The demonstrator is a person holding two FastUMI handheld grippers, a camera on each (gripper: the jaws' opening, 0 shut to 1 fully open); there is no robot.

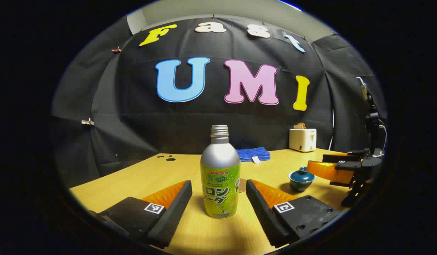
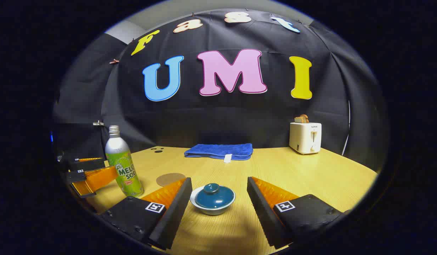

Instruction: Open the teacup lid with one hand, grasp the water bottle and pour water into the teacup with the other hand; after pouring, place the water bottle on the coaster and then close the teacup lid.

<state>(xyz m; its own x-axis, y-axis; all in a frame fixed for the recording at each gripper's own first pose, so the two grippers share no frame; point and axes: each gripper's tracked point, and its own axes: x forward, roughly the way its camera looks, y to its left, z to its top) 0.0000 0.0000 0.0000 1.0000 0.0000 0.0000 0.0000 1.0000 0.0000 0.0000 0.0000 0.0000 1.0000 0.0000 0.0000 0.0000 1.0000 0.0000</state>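
Note:
A silver bottle [image 1: 220,177] with a green label and no cap stands upright on the wooden table, between the spread fingers of my left gripper [image 1: 219,193], which is open and not touching it. In the right gripper view the same bottle [image 2: 122,163] stands at the left with the left gripper [image 2: 92,177] around it. The teacup [image 2: 212,199], white with a dark teal lid and knob, sits between the open fingers of my right gripper [image 2: 218,194], lid on. The teacup [image 1: 302,179] and right gripper [image 1: 333,170] also appear at the right of the left gripper view. A round brown coaster [image 2: 170,179] lies flat beside the bottle.
A folded blue towel [image 2: 220,151] lies at the back of the table [image 2: 310,177]. A white toaster [image 2: 305,137] holding toast stands at the back right. Black cloth walls close the booth behind the table.

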